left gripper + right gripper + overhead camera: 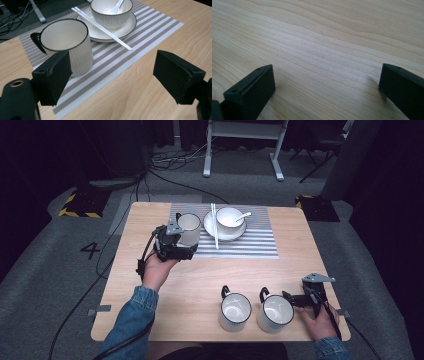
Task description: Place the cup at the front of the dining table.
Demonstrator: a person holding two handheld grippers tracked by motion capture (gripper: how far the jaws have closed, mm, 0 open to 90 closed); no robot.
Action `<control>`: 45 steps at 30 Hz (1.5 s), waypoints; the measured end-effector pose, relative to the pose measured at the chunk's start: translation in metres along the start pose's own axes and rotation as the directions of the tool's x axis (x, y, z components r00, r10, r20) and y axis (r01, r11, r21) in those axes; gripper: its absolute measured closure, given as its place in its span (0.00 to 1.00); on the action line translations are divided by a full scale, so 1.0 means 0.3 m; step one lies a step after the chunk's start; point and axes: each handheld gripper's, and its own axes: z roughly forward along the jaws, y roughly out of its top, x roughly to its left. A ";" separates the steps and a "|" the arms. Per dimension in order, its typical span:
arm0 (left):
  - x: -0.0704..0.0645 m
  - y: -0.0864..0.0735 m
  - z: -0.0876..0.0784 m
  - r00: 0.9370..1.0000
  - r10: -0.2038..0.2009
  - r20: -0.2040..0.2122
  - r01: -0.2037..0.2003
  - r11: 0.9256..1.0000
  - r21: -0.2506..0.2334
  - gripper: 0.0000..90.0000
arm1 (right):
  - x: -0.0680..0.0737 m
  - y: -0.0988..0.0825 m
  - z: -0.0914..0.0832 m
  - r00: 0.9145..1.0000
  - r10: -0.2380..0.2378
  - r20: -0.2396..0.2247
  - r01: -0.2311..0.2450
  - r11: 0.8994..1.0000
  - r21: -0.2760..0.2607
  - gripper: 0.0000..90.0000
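My left hand-held gripper [112, 75] is released, jaws wide, just beside the mug [67, 45] standing upright on the striped placemat [140, 47], next to the plate [125, 27] with bowl and chopsticks. Looks like that mug is placed. Right hand-held gripper [327, 87] is released too, low over bare desk [317, 37] by the near mugs [275, 312]; next I'd line up on a handle. No readable writing except a "4" [91, 250] on the floor.

Mug [67, 45] on placemat [120, 60], beside plate [125, 28]
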 end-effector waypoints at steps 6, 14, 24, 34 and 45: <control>-0.036 -0.074 -0.073 1.000 -0.001 -0.003 0.001 1.000 0.006 0.17 | 0.000 0.000 0.000 1.000 0.000 0.000 0.000 1.000 0.000 0.01; -0.082 -0.134 -0.161 0.999 0.015 -0.034 -0.013 0.999 0.052 0.17 | 0.000 0.000 0.000 1.000 0.000 0.000 0.000 1.000 0.000 0.01; -0.154 -0.174 -0.217 0.999 0.040 -0.034 -0.038 0.996 0.081 0.17 | -0.002 -0.002 -0.001 1.000 -0.009 -0.005 0.009 1.000 0.000 0.01; -0.179 -0.229 -0.234 0.999 0.045 0.007 -0.046 0.991 0.126 0.17 | -0.002 -0.002 -0.001 1.000 -0.009 -0.005 0.009 1.000 0.000 0.01; -0.140 -0.351 -0.219 1.000 -0.006 0.004 0.005 0.971 0.240 0.17 | -0.005 -0.003 -0.001 1.000 -0.019 -0.007 0.019 1.000 -0.003 0.01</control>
